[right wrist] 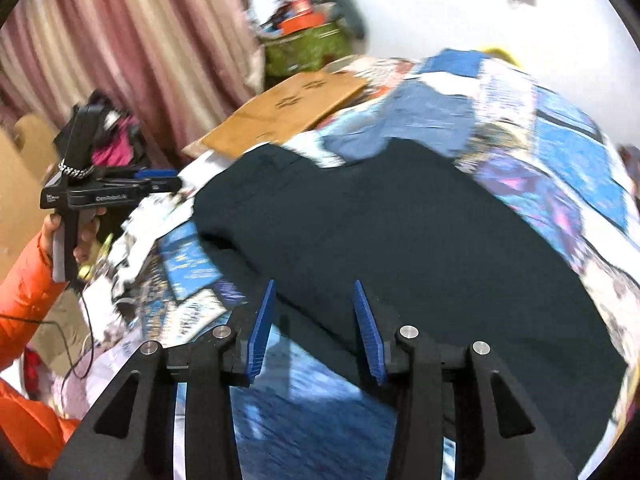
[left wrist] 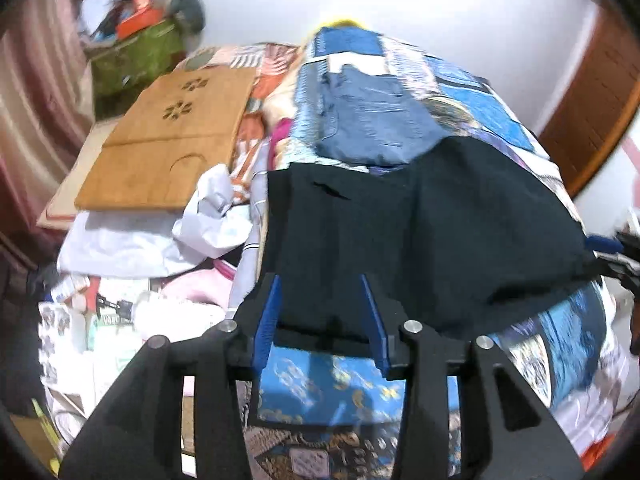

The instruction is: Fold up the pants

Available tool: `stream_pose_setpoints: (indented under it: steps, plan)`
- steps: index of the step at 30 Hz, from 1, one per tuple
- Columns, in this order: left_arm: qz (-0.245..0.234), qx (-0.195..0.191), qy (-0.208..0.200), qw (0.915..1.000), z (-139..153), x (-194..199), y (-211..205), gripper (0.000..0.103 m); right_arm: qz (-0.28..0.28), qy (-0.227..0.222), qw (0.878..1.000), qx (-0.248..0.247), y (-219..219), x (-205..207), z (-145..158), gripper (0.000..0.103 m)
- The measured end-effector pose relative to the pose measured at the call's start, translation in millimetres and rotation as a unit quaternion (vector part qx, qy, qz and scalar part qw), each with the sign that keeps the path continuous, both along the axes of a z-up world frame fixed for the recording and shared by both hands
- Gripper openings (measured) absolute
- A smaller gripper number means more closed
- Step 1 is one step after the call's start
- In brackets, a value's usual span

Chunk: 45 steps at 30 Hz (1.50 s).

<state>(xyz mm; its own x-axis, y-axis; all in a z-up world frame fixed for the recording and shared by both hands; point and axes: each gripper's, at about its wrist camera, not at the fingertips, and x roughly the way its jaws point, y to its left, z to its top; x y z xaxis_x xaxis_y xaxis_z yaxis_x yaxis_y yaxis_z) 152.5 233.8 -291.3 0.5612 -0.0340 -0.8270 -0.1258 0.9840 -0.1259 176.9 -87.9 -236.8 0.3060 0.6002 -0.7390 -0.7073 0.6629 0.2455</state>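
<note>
Dark, nearly black pants (left wrist: 420,236) lie spread on a blue patterned bedspread (left wrist: 328,380); they also show in the right wrist view (right wrist: 400,240). My left gripper (left wrist: 322,284) is open, its blue fingers (left wrist: 269,320) apart just over the near edge of the pants, nothing between them. My right gripper (right wrist: 314,286) is open, its blue fingers (right wrist: 370,332) apart above the near edge of the pants. The left gripper also shows in the right wrist view (right wrist: 160,184), held in a hand at the far left edge of the pants.
Folded blue jeans (left wrist: 368,120) lie beyond the pants. A wooden lap board (left wrist: 168,140) and white cloth (left wrist: 160,236) lie to the left. A green box (left wrist: 136,56) with clutter stands by the pink curtain (right wrist: 120,40). An orange sleeve (right wrist: 24,320) is at the left.
</note>
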Motion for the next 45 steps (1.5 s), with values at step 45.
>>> stream_pose_setpoints:
  steps: [45]
  plan:
    - [0.032,0.106,0.095,0.9893,-37.9,71.2,-66.5,0.058,-0.347,0.078,0.934,-0.036,-284.7,93.6,-102.1,0.042]
